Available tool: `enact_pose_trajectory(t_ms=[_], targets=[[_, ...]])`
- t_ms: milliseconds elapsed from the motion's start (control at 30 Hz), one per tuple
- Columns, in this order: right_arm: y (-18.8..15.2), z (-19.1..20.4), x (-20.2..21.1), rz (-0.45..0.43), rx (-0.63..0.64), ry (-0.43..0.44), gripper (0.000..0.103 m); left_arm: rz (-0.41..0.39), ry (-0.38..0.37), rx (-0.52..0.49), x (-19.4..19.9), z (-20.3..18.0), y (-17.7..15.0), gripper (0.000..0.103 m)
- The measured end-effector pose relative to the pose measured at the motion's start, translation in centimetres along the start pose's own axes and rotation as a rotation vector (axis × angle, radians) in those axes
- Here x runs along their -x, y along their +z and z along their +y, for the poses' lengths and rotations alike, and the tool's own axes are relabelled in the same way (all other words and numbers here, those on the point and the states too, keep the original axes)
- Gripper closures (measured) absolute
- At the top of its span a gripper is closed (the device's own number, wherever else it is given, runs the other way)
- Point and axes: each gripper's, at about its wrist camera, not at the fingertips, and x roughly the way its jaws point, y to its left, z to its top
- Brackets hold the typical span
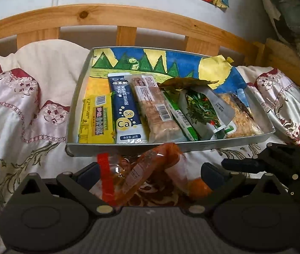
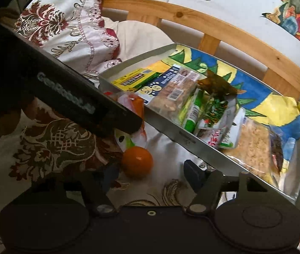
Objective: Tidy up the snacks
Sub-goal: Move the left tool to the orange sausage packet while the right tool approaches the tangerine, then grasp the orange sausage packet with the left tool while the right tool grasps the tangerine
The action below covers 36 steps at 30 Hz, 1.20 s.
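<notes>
Sitting on the bedspread (image 1: 22,114), the tray (image 1: 128,147) is holding snack packets in a row. The left gripper (image 1: 150,175) is spread wide around an orange packet (image 1: 150,165) just before the tray, pads apart from it. The right gripper (image 2: 150,173) is standing partly open beside an orange ball (image 2: 137,162), gripping nothing.

I see a tray (image 1: 75,97) of dull brushed metal, its floor lined with painted paper (image 1: 219,74). The snack packets (image 1: 126,108) in it are glossy plastic film. Under it the bedspread (image 1: 22,114) is satiny embroidered cloth, behind it a smooth pine bed rail (image 1: 107,14).
</notes>
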Motion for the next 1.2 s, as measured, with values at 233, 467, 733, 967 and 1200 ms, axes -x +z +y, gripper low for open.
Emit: enact_pose_trajectory(t_ms=[233, 467, 733, 967, 1200], targets=[[0.3, -0.3, -0.6, 0.012, -0.016, 0.033, 0.044, 0.005, -0.007, 0.047, -0.8, 0.1, 0.3, 0.004], [0.4, -0.5, -0.8, 0.023, -0.024, 0.078, 0.067, 0.022, 0.001, 0.061, -1.5, 0.0, 0.6, 0.024], [0.4, -0.1, -0.7, 0.027, -0.004, 0.076, 0.068, 0.033, -0.010, 0.043, -1.5, -0.3, 0.7, 0.039], [0.3, -0.1, -0.1, 0.037, -0.005, 0.077, 0.068, 0.036, -0.015, 0.058, -1.0, 0.0, 0.7, 0.040], [0.2, -0.3, 0.8, 0.047, -0.019, 0.068, 0.068, 0.036, -0.010, 0.079, 0.1, 0.3, 0.5, 0.040]])
